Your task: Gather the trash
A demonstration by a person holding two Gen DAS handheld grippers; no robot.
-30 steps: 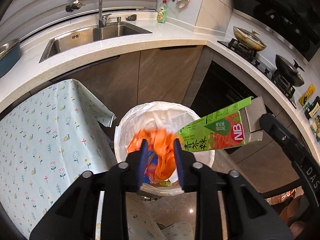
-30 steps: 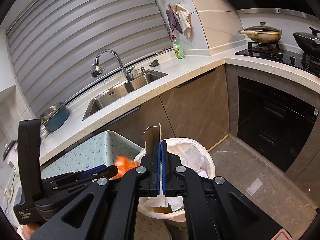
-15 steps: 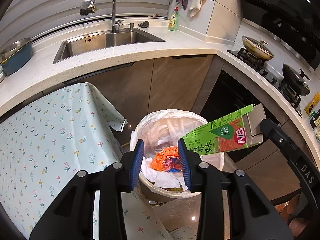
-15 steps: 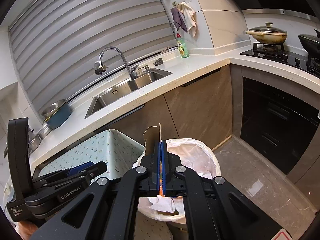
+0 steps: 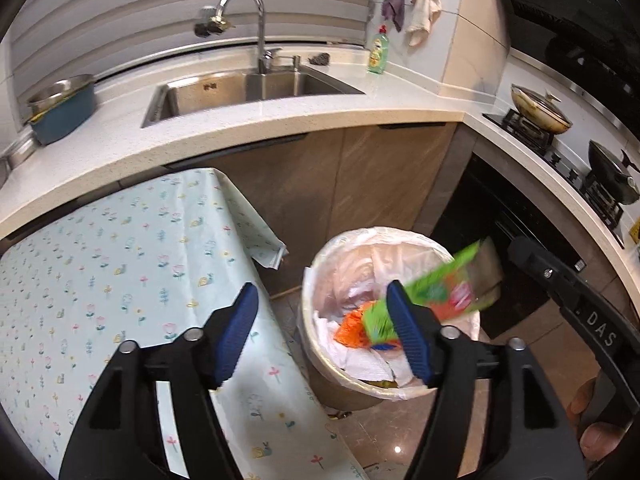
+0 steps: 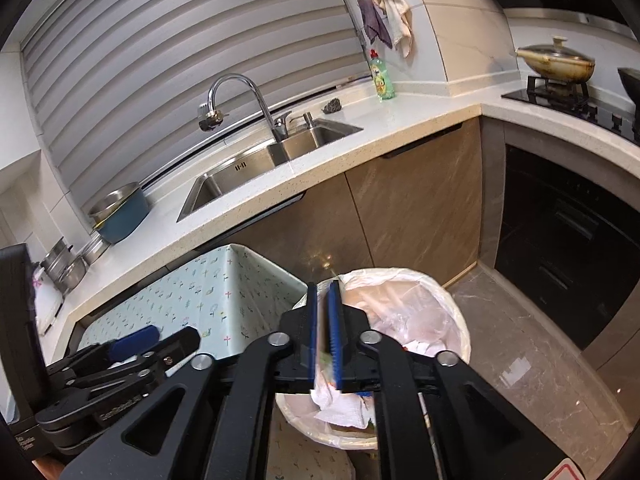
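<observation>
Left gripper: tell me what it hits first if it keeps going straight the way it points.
Probably the flowered tablecloth's hanging edge beside the bin; the left gripper aims between them, so depth is uncertain.

Green-orange carton; white bin liner; floral pale-blue tablecloth.

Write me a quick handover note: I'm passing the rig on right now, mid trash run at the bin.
Left gripper: jaws just opened, nothing between them.
Right gripper: jaws just parted, nothing gripped.
Green carton: blurred, dropping over the white-lined bin.
Orange wrapper: lying in the bin on white paper.
Done: both pieces let go at the bin.
Left: confirm the carton lands inside; the flowered tablecloth shows no more trash in view.
</observation>
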